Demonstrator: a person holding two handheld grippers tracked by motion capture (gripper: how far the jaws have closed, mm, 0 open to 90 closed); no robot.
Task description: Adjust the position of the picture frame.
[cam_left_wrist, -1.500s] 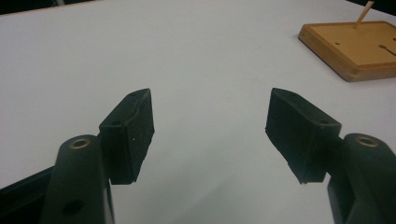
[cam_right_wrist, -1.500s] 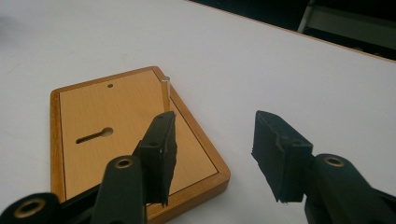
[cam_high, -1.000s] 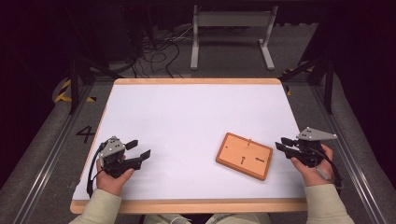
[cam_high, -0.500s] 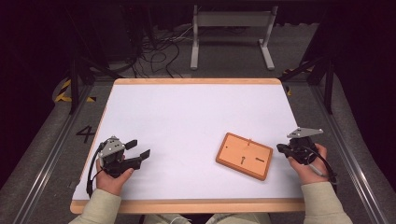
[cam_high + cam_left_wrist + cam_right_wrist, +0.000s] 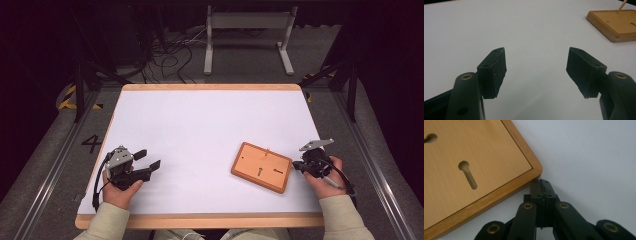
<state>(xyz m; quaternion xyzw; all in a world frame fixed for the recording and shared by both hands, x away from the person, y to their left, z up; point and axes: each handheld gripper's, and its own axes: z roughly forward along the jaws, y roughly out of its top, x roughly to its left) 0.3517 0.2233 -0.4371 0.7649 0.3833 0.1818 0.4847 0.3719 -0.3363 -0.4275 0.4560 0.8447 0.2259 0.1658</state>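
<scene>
A wooden board (image 5: 261, 167) lies flat on the right half of the white table (image 5: 200, 125), a thin stick (image 5: 623, 5) rising at its far edge. The right gripper (image 5: 541, 182), jaws just closed and now pressed together on nothing, sets its tips against the board's near corner, apparently to nudge it. The left gripper (image 5: 536, 68) rests well apart at the table's left, jaws spread and empty. A good push likely keeps the closed tips low on the table and square to the rim, slow and steady, so the board slides rather than pivots; pressing off the corner could spin it.
</scene>
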